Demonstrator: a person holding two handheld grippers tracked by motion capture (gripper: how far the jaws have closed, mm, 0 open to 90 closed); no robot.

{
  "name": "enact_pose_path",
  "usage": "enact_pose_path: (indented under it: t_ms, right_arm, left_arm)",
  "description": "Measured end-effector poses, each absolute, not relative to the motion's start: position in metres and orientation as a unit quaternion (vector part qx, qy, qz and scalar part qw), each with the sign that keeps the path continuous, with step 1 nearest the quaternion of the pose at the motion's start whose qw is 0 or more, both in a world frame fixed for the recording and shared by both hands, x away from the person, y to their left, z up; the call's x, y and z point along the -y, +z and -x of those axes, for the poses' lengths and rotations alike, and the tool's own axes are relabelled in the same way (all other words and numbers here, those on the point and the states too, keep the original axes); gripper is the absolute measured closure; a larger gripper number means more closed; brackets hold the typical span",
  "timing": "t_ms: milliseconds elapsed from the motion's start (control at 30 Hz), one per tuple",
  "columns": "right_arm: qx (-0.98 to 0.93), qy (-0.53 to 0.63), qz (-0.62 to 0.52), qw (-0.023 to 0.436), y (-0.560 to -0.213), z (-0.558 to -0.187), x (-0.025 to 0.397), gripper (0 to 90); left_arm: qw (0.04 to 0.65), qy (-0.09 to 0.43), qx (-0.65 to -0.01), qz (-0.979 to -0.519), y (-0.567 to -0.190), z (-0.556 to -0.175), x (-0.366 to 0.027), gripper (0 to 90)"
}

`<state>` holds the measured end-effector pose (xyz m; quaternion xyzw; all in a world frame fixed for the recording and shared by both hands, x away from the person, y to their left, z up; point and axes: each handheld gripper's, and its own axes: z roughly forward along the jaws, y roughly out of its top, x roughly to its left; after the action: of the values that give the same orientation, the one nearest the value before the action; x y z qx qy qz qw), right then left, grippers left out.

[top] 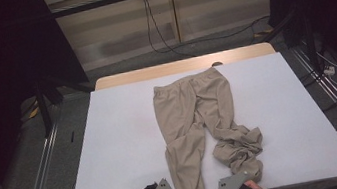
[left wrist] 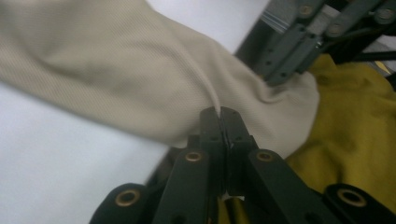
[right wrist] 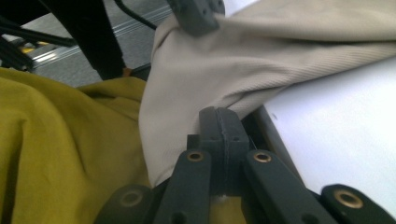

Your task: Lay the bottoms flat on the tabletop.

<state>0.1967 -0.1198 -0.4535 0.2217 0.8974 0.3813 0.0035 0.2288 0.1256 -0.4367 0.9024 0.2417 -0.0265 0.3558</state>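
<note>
Trousers (top: 195, 116) span the table above; close views show both tongs (left wrist: 220, 111) (right wrist: 219, 112) clamping one hem

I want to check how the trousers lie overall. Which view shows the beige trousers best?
The high view: the beige fabric trousers lie whole on the white table, one leg straight, the other bunched. The left claw view and right claw view show only a close fold of cloth pinched at the table edge.
</note>
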Motion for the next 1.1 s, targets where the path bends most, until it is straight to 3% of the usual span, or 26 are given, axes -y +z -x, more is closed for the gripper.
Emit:
enact_pose_path:
  t_ms: [100, 200, 267, 367, 533, 567, 633, 667, 767, 800, 833, 1100]
  right_arm:
    - [-0.893, 0.386, -0.232, 0.009, -0.451, -0.2, 0.13, 89.1]
    - [-0.882, 0.401, -0.246, 0.018, -0.446, -0.209, 0.134, 77.6]
    - [-0.876, 0.41, -0.252, 0.026, -0.444, -0.217, 0.133, 75.1]
    - [-0.88, 0.392, -0.264, 0.053, -0.446, -0.235, 0.127, 70.8]
    - [-0.881, 0.375, -0.282, 0.062, -0.453, -0.259, 0.112, 66.3]
    - [-0.879, 0.378, -0.283, 0.065, -0.452, -0.261, 0.111, 65.9]
    - [-0.876, 0.386, -0.283, 0.063, -0.451, -0.266, 0.108, 65.9]
    - [-0.874, 0.389, -0.283, 0.065, -0.45, -0.268, 0.107, 65.9]
    - [-0.871, 0.396, -0.282, 0.069, -0.449, -0.271, 0.104, 68.8]
    - [-0.873, 0.398, -0.275, 0.067, -0.449, -0.271, 0.103, 79.1]
    - [-0.874, 0.4, -0.267, 0.065, -0.449, -0.271, 0.103, 80.4]
    - [-0.871, 0.394, -0.283, 0.078, -0.451, -0.271, 0.106, 74.6]
  left_arm:
    - [0.358, -0.032, -0.256, -0.897, -0.438, -0.236, -0.131, 88.8]
    - [0.373, -0.025, -0.273, -0.886, -0.434, -0.241, -0.138, 82.4]
    - [0.386, -0.012, -0.279, -0.879, -0.43, -0.247, -0.141, 81.0]
    - [0.38, 0.021, -0.292, -0.878, -0.432, -0.264, -0.138, 72.5]
    - [0.348, 0.048, -0.29, -0.89, -0.444, -0.287, -0.117, 59.0]
    - [0.336, 0.061, -0.281, -0.897, -0.446, -0.286, -0.113, 64.0]
    - [0.327, 0.07, -0.273, -0.902, -0.444, -0.282, -0.112, 87.1]
    - [0.322, 0.066, -0.271, -0.905, -0.443, -0.282, -0.114, 90.0]
    - [0.322, 0.066, -0.285, -0.901, -0.441, -0.281, -0.122, 90.0]
    - [0.322, 0.071, -0.29, -0.899, -0.441, -0.282, -0.126, 90.0]
    - [0.322, 0.072, -0.297, -0.896, -0.44, -0.283, -0.131, 90.0]
    - [0.313, 0.085, -0.347, -0.88, -0.436, -0.291, -0.161, 90.0]
